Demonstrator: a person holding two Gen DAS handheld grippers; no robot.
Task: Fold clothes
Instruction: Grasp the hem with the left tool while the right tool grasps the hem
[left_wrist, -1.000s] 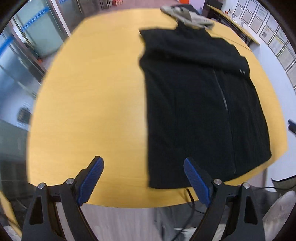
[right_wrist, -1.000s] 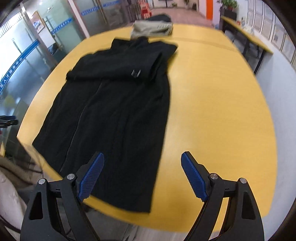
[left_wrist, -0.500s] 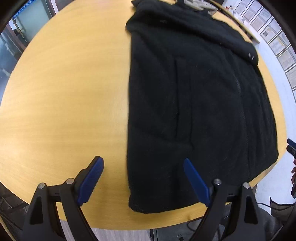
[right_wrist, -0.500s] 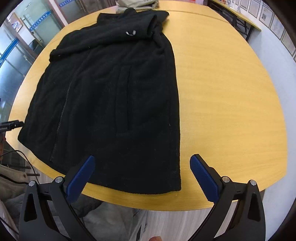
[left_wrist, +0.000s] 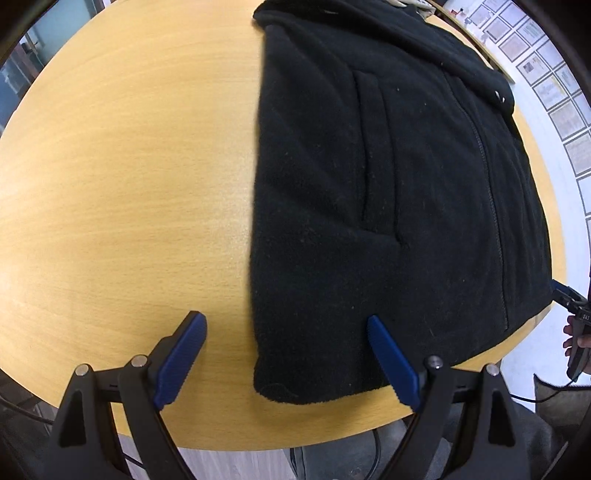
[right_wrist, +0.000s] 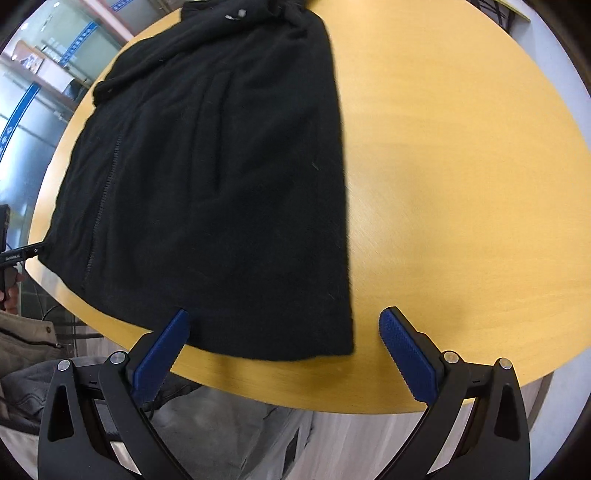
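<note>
A round yellow wood table (left_wrist: 110, 192) fills the room's middle, framed certificates on one wall, glass partitions on another. 1 black fleece jacket (left_wrist: 388, 192) lies flat, hem at the near edge. 2 grippers: the left (left_wrist: 286, 354) spread wide over one hem corner, the right (right_wrist: 282, 345) spread over the other.

a rounded worktop (left_wrist: 122, 177) of light yellow wood grain fills most of both views, its near edge curving above a grey wood-look floor (right_wrist: 332, 435). along the wall to the right in the left wrist view hang rows of framed papers (left_wrist: 561, 99), and in the right wrist view glass partitions with a blue stripe (right_wrist: 26, 99) stand off to the left. dark cables (left_wrist: 373, 443) hang below the worktop's edge, and a bit of pale cloth (left_wrist: 413, 3) lies at its far end.
</note>
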